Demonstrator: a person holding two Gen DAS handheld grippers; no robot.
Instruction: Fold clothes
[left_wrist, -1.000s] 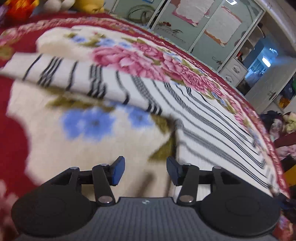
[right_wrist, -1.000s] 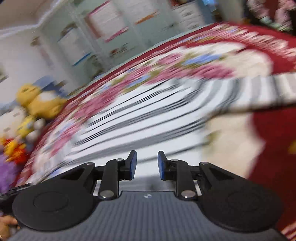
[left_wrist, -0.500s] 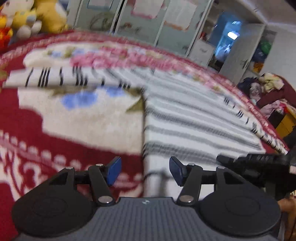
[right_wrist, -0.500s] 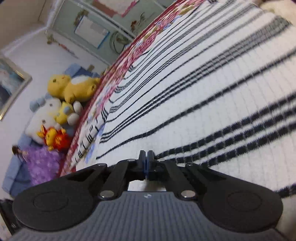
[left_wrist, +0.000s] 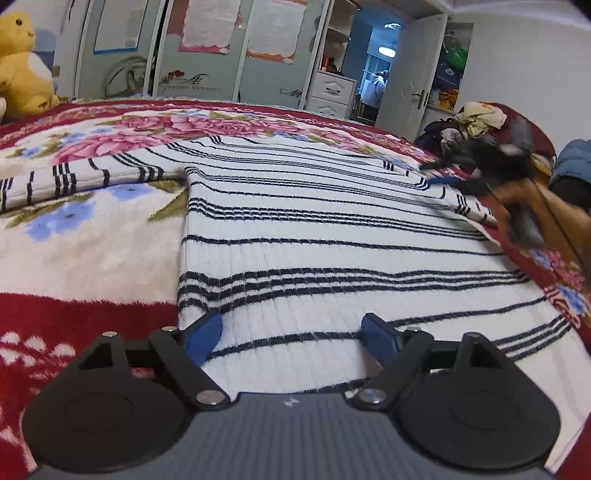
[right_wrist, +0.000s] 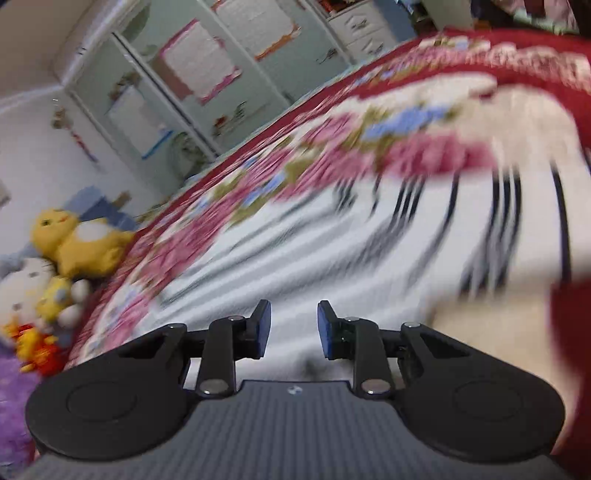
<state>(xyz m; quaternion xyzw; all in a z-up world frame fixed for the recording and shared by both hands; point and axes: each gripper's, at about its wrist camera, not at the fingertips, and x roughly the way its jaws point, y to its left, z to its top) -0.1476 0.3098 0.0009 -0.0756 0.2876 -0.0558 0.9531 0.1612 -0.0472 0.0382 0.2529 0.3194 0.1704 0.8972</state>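
**Ana:** What's on my left edge?

**Operator:** In my left wrist view, a yellow plush toy (left_wrist: 20, 66) sits far left beyond the bed. Then comes the red floral blanket (left_wrist: 85, 240), and on it the white sweater with dark stripes (left_wrist: 332, 229) lies flat, one sleeve stretched out to the left.

**Ana:** And your left gripper?

**Operator:** My left gripper (left_wrist: 291, 338) hangs low over the sweater's near hem. Its jaws are opening, wide apart; the fabric lies below them, and the blue pads pinch nothing.

**Ana:** Further right?

**Operator:** The right gripper (left_wrist: 443, 181) shows blurred at the sweater's far right edge, with my hand (left_wrist: 535, 210) behind it. A heap of clothes (left_wrist: 476, 122) lies beyond.

**Ana:** Its own camera?

**Operator:** Blurred too. Its jaws are opening, a modest gap, nothing between them, sweater underneath.
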